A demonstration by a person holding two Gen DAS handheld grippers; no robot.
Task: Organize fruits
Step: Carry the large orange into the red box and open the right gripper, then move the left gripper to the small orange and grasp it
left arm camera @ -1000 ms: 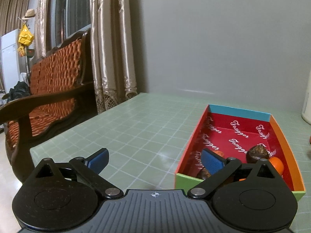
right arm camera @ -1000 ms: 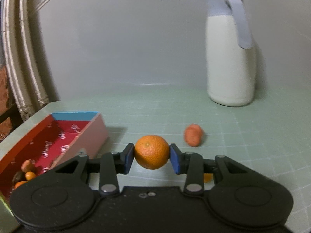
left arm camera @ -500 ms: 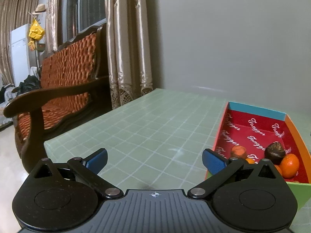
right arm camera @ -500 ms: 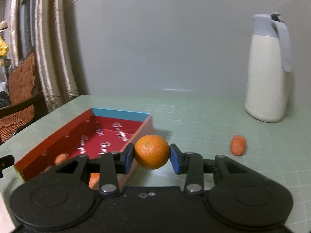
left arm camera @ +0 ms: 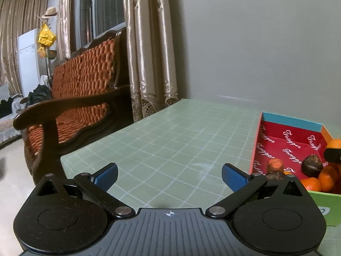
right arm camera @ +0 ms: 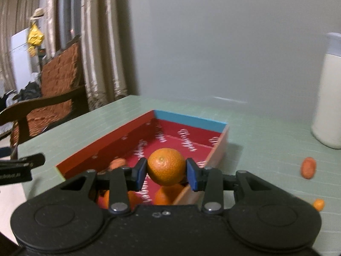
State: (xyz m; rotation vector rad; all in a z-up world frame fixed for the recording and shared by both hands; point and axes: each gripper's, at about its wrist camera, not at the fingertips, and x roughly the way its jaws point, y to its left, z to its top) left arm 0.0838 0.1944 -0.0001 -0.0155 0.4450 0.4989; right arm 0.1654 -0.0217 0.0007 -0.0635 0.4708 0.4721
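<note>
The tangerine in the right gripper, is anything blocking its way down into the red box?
Nothing visible does. The tangerine hangs over the open box, clamped in the right gripper. Other fruit lies beneath it near the front wall, with bare floor further back.

A pale green grid-patterned table (right arm camera: 255, 128) carries 1 red-lined cardboard box (right arm camera: 191, 120), 1 white jug (right arm camera: 329, 98) and 2 small orange fruits (right arm camera: 308, 167).

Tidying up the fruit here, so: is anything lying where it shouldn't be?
Yes. Two small orange fruits lie loose on the green table, outside the red box: one near the white jug, another closer in. The right hand-held gripper holds a mandarin above the box.
</note>
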